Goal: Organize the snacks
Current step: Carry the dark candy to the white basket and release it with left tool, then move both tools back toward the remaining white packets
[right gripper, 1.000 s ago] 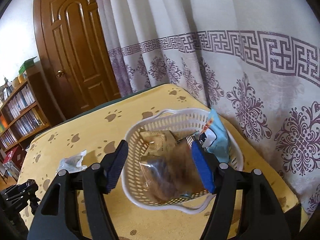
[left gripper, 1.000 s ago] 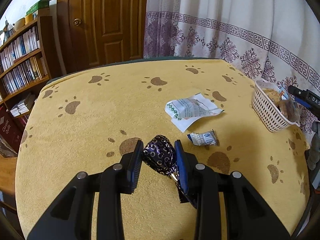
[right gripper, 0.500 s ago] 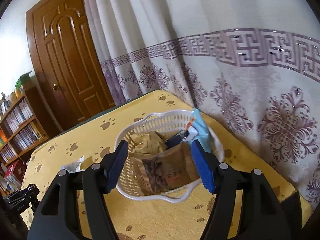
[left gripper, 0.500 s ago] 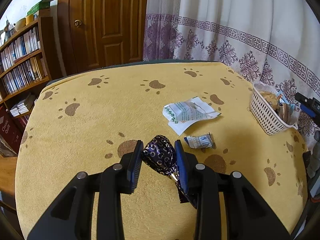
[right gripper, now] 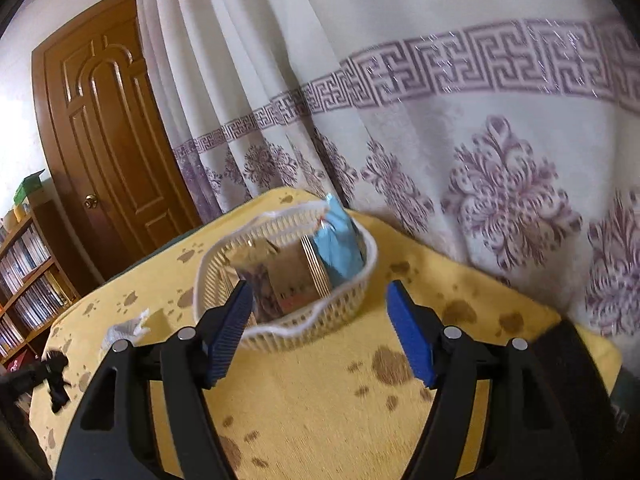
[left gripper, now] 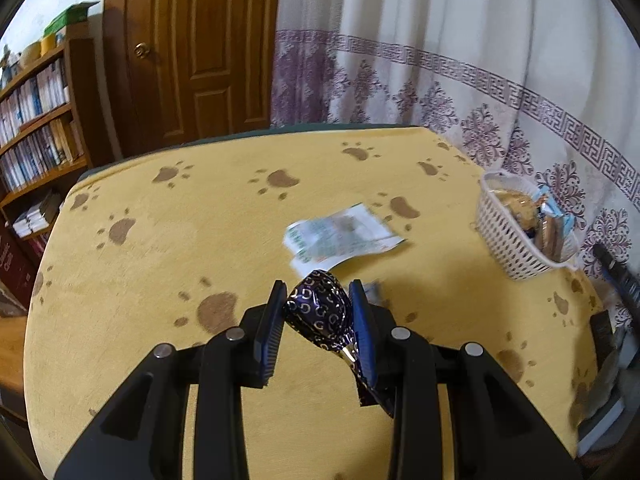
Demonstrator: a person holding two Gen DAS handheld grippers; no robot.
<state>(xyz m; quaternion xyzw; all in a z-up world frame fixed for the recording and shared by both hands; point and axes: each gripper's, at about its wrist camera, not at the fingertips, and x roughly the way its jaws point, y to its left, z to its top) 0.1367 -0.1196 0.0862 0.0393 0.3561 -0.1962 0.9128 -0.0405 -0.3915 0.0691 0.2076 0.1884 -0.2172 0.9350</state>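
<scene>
My left gripper [left gripper: 318,312] is shut on a dark blue foil-wrapped candy [left gripper: 320,312] with silver rings and holds it above the yellow paw-print table [left gripper: 160,264]. A white and green snack packet [left gripper: 340,236] lies flat just beyond it. The white plastic basket [left gripper: 508,248] holding several snack packets stands at the table's right edge. In the right wrist view the basket [right gripper: 344,308] is just ahead of my open, empty right gripper [right gripper: 318,328], with a light blue packet [right gripper: 338,250] upright inside.
A patterned curtain [right gripper: 460,140] hangs right behind the basket. A wooden door [left gripper: 192,52] and a bookshelf [left gripper: 36,120] stand beyond the table's far left. A small white wrapper [right gripper: 124,326] lies on the table left of the basket.
My left gripper has lifted with the candy, and the table looks farther away. My right gripper has drawn back from the basket, which now sits farther ahead.
</scene>
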